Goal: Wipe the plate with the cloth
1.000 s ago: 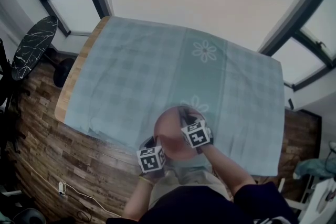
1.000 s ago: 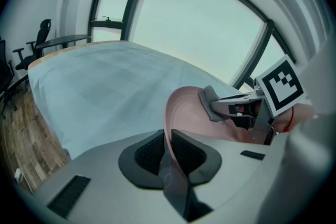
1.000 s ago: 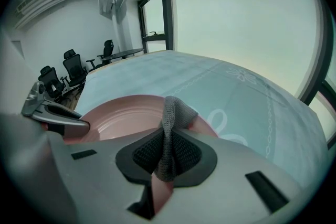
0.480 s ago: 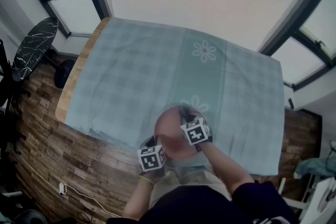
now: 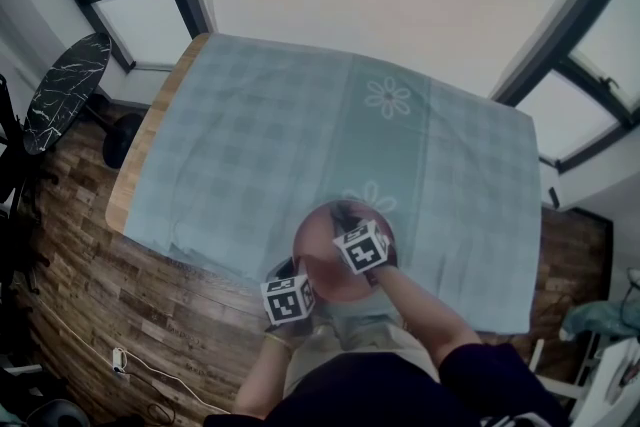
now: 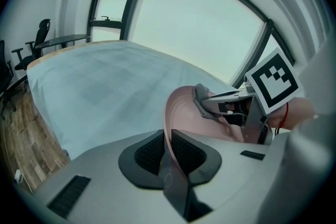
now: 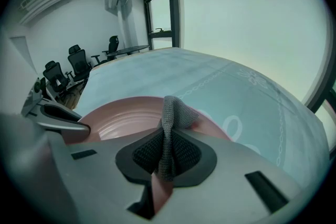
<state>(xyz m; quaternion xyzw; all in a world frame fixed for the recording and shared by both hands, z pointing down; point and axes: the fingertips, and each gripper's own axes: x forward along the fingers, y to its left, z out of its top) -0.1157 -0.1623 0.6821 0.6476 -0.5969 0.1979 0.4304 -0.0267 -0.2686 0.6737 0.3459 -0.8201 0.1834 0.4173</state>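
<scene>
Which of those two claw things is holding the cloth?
The right gripper: its jaws pinch the grey cloth over the pink plate. The left gripper clamps the plate's rim instead.

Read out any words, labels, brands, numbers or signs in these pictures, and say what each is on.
None: no readable words, numbers or brands anywhere.
The two white cubes bear only black square code markers, no letters.
The pale blue checked tablecloth has white flower outlines, no lettering.
The round pink plate shows no print.
</scene>
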